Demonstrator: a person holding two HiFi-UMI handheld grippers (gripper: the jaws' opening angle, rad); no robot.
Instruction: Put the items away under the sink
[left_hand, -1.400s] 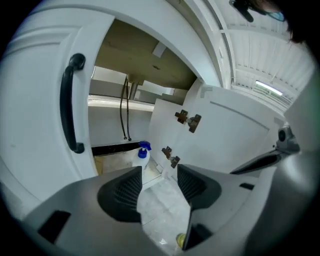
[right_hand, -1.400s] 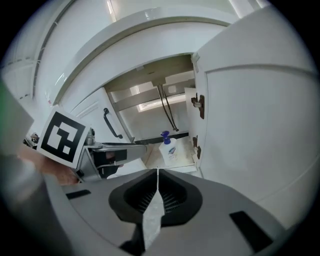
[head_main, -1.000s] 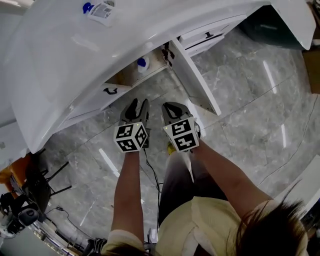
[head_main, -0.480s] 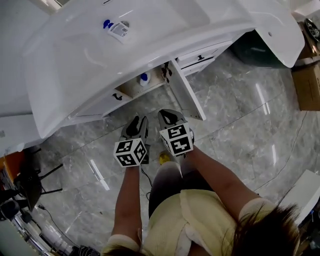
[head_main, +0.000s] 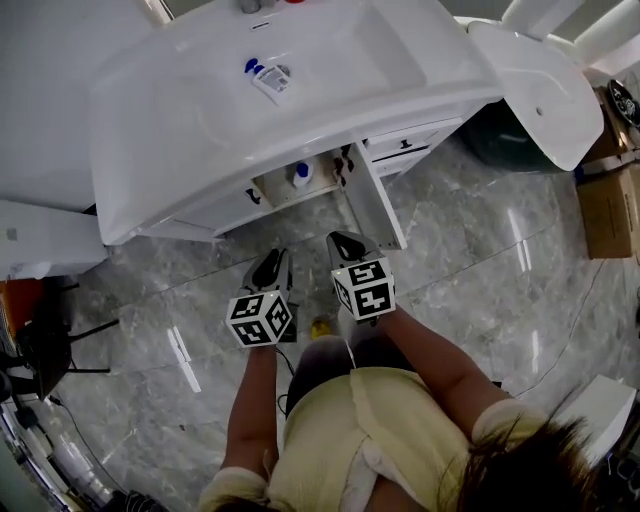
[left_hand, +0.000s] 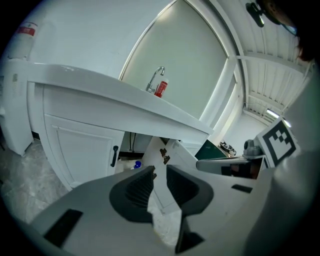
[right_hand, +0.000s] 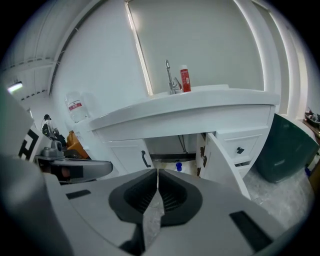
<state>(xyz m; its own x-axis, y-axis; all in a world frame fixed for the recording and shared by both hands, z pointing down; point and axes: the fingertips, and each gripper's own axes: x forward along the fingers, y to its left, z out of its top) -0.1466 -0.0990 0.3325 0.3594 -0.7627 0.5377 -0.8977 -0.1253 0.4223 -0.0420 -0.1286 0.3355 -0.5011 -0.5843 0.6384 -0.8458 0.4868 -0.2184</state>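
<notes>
The white sink vanity (head_main: 200, 130) stands ahead with its under-sink cabinet door (head_main: 375, 205) swung open. Inside the cabinet stands a blue-capped bottle (head_main: 301, 175), also seen in the left gripper view (left_hand: 137, 164) and the right gripper view (right_hand: 178, 166). Another blue-capped bottle (head_main: 270, 78) lies on the countertop. A red bottle (right_hand: 185, 78) stands by the faucet (right_hand: 170, 75). My left gripper (head_main: 274, 264) is held over the floor short of the cabinet, slightly open and empty. My right gripper (head_main: 346, 244) hangs beside it, shut on nothing.
A dark green bin (head_main: 510, 140) sits right of the vanity, beside a white fixture (head_main: 540, 90) and a cardboard box (head_main: 605, 210). White appliances (head_main: 40, 240) stand at the left. Black stands and cables (head_main: 50, 350) crowd the lower left of the marble floor.
The view has drawn back from the vanity, so more of the sink top shows. Both grippers now sit farther from the open cabinet, still side by side and empty.
</notes>
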